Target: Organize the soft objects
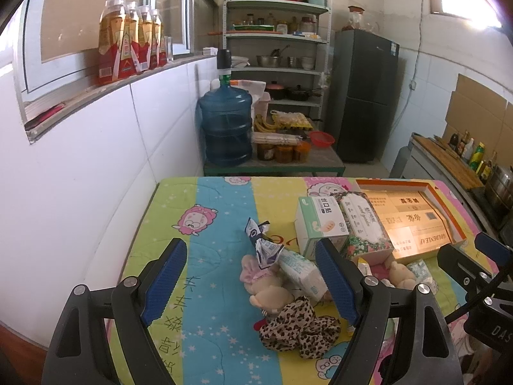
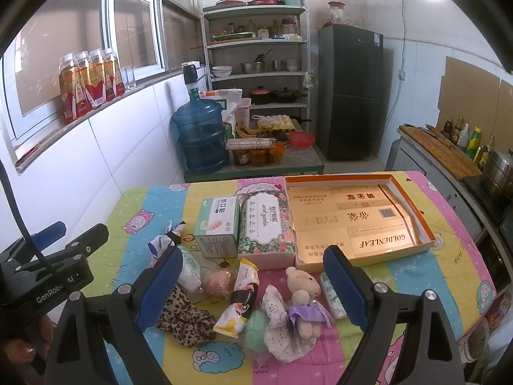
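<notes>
A heap of soft things lies on the colourful quilt. It holds a small bear in a purple dress, a leopard-print cloth, a pink-dressed doll, tissue packs, a floral cloth and a green sponge. An open orange-rimmed cardboard box lies flat behind them. My left gripper is open above the doll and leopard cloth. My right gripper is open above the bear and snack packets. Both are empty.
A green-white box and a floral tissue box stand left of the open box. Behind the quilt is a low table with a water jug and jars, then shelves and a fridge. A white tiled wall runs along the left.
</notes>
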Demonstrator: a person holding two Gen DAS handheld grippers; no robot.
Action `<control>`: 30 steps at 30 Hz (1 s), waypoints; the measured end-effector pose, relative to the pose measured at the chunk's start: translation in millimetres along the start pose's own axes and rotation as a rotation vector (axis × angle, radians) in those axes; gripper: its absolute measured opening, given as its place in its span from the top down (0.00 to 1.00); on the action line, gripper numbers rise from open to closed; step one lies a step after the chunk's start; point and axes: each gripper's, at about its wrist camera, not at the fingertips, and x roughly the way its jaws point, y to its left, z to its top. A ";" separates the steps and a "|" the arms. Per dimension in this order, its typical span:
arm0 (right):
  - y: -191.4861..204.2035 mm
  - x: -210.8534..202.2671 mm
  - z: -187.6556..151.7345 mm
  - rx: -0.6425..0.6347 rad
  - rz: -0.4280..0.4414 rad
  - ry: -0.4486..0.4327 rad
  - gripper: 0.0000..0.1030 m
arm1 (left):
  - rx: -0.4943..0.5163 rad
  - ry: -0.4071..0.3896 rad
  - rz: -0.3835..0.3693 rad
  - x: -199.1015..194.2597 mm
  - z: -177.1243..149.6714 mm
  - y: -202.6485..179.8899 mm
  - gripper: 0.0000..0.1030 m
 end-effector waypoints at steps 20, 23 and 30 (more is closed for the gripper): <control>0.9 1.2 -1.3 0.002 0.005 0.003 0.13 | 0.000 0.005 -0.002 2.4 -1.9 -2.6 0.19; 0.7 1.4 -1.1 0.002 0.004 0.003 0.13 | 0.000 0.007 -0.004 2.4 -1.7 -1.9 0.19; -0.9 4.4 -2.8 0.005 0.004 0.007 0.13 | 0.003 0.012 -0.011 4.9 0.4 -0.7 0.19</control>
